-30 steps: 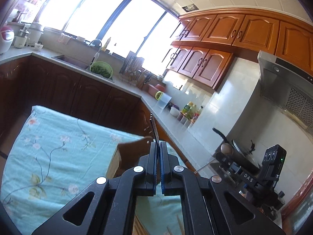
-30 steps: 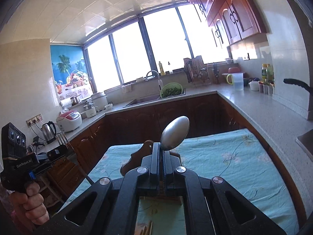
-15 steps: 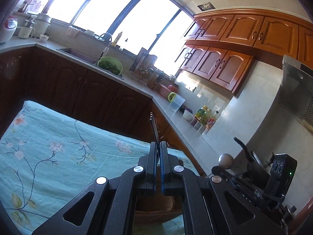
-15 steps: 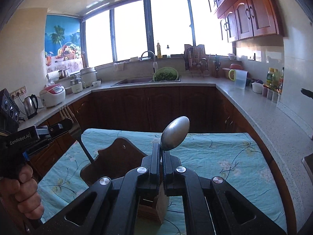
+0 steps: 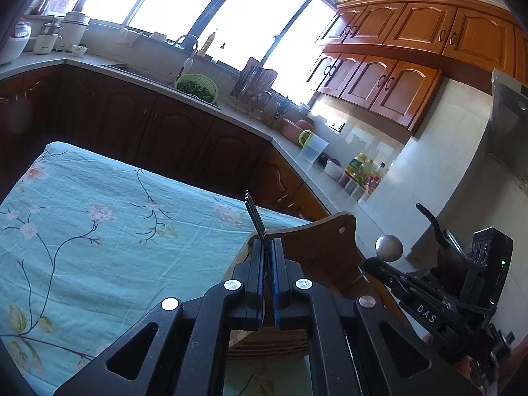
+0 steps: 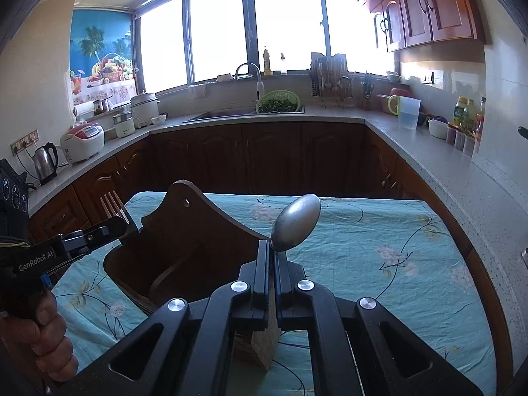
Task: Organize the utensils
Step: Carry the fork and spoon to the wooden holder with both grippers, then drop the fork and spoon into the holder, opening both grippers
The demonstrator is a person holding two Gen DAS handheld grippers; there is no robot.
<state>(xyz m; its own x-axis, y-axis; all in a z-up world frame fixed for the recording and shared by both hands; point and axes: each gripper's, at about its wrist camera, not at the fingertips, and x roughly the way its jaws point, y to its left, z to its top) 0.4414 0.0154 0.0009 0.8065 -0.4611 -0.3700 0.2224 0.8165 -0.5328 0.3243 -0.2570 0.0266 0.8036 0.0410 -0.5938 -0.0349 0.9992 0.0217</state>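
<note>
The left tongs [image 5: 268,247] are clamped on a fork [image 5: 254,215] seen edge-on, tines up; from the right wrist view the same fork [image 6: 114,205] rises beside the tall back of the wooden utensil holder [image 6: 184,231]. The right tongs [image 6: 272,247] are pinched on the neck of a metal spoon [image 6: 298,221], bowl up and tilted to the right. The holder stands on the table under a turquoise floral cloth [image 6: 379,231], its compartments open just below and between both tongs, its curved back panel [image 5: 325,241] close behind the fork. Both utensils appear poised above the holder, not yet inside, so the next step is probably lowering them handle-first. The risks: each grip sits near the head, leaving a long handle hanging unseen below, and a handle could catch the holder's rim or divider and twist in the grip. A snag could also shove or tip the light holder, and the cloth under it may slide or bunch. With both tongs so close, they could knock together.
</note>
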